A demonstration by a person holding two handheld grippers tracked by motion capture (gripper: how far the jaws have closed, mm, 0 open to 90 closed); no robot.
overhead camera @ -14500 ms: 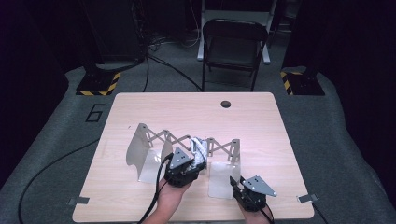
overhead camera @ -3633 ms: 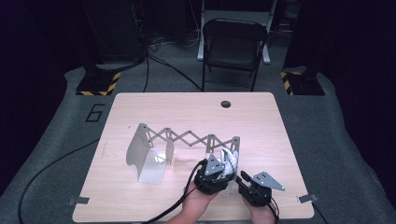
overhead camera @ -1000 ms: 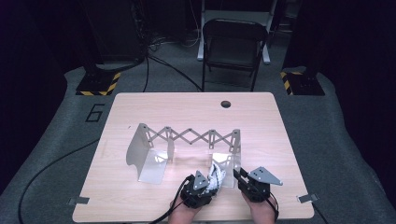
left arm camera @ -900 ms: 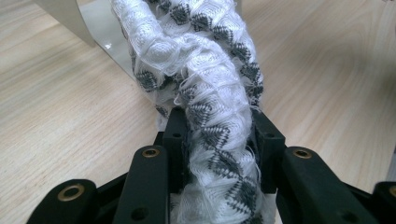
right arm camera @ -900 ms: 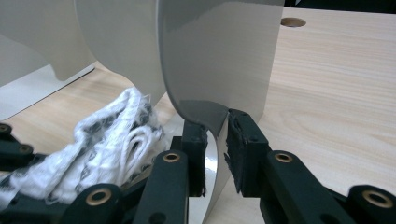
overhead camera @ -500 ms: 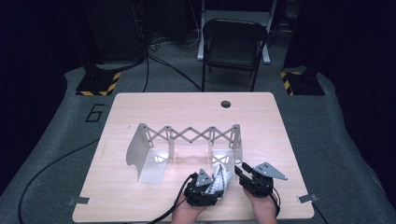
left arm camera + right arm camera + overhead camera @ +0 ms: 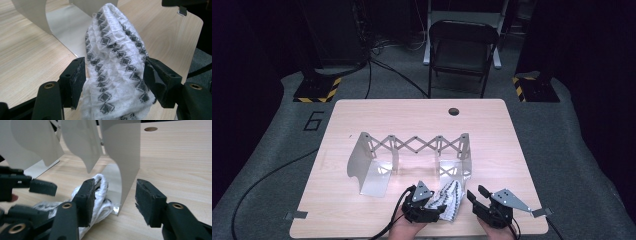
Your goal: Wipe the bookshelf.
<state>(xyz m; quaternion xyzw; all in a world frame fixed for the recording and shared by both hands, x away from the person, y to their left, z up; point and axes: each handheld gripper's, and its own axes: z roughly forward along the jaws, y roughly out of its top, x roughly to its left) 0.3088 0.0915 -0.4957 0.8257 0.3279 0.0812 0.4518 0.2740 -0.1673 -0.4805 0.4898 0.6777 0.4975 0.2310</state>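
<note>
A white knitted cloth [image 7: 448, 199] with grey diamonds lies bunched on the table, just in front of the right end of an expanding metal rack [image 7: 412, 147]. My left gripper [image 7: 436, 204] sits at the cloth's left. Its jaws have just been opening, and the cloth [image 7: 115, 57] lies loosely between the wide pads [image 7: 78, 77]. My right gripper [image 7: 478, 194] stands to the right of the cloth. Its jaws have also just been opening, with nothing gripped. In the right gripper view [image 7: 115, 192] the rack's end plate [image 7: 125, 157] stands ahead of the gap and the cloth [image 7: 100, 195] lies beside the left jaw.
The rack's left end plate [image 7: 362, 167] and scissor links span the table's middle. A round hole [image 7: 454, 111] is near the far edge. A folding chair [image 7: 462, 45] stands behind the table. Both hands are at the front edge [image 7: 412, 235].
Both grippers' jaws have spread apart. The right gripper has drawn off to the right, away from the cloth, which now rests on the table by the rack's right plate.
</note>
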